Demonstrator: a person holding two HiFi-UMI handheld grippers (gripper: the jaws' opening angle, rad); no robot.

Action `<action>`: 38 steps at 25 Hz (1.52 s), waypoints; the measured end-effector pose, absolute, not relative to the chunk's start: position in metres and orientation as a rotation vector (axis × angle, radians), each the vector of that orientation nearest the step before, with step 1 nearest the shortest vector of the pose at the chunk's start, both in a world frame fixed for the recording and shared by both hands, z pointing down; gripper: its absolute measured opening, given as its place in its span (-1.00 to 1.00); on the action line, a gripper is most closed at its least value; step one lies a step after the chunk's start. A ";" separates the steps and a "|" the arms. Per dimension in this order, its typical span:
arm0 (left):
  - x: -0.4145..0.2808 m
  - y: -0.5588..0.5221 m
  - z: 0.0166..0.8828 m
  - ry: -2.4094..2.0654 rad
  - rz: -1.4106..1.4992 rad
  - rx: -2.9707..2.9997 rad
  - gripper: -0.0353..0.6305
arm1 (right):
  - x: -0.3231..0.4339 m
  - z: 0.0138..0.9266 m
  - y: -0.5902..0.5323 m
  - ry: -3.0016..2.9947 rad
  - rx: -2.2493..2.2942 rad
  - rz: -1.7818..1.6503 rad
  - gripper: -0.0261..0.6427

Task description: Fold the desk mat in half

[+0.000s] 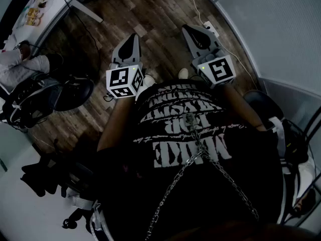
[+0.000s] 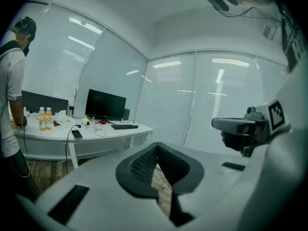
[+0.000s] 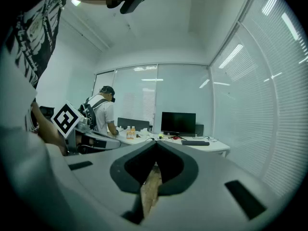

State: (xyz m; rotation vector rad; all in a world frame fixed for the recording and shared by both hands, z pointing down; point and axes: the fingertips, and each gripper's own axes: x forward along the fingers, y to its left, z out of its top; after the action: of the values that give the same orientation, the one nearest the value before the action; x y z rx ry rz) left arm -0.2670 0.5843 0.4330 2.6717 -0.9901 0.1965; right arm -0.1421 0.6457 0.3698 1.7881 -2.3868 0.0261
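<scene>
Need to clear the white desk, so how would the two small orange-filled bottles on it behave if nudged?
The two small orange-filled bottles stand upright, taller than wide, so a high push would probably tip them. They look nearly full, so likely heavy for their size. They stand close together on the white desk, so one may knock the other.

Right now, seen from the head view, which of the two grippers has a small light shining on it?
The right gripper: a small greenish light glows beside its marker cube. The left gripper shows no light.
</scene>
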 end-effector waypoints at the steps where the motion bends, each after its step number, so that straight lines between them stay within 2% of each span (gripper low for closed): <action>1: -0.269 0.582 0.432 -1.002 0.192 2.665 -0.87 | -0.141 0.369 0.646 -2.386 1.793 0.026 -0.92; 29: -0.274 0.591 0.446 -1.026 0.263 2.660 -0.87 | -0.125 0.380 0.657 -2.349 1.884 0.113 -0.92; 31: -0.274 0.570 0.455 -1.026 0.276 2.634 -0.87 | -0.127 0.388 0.635 -2.366 1.845 0.117 -0.92; 35: -0.262 0.461 0.470 -1.075 0.254 2.585 -0.87 | -0.117 0.406 0.521 -2.378 1.771 0.155 -0.92; 38: -0.246 0.440 0.463 -1.091 0.195 2.587 -0.87 | -0.102 0.406 0.498 -2.379 1.758 0.159 -0.92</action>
State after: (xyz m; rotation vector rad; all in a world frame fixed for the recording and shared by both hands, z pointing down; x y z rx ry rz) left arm -0.2462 0.4400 0.4628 2.5872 -1.0911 0.1952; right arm -0.1015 0.4979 0.4061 1.7576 -2.3793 0.1593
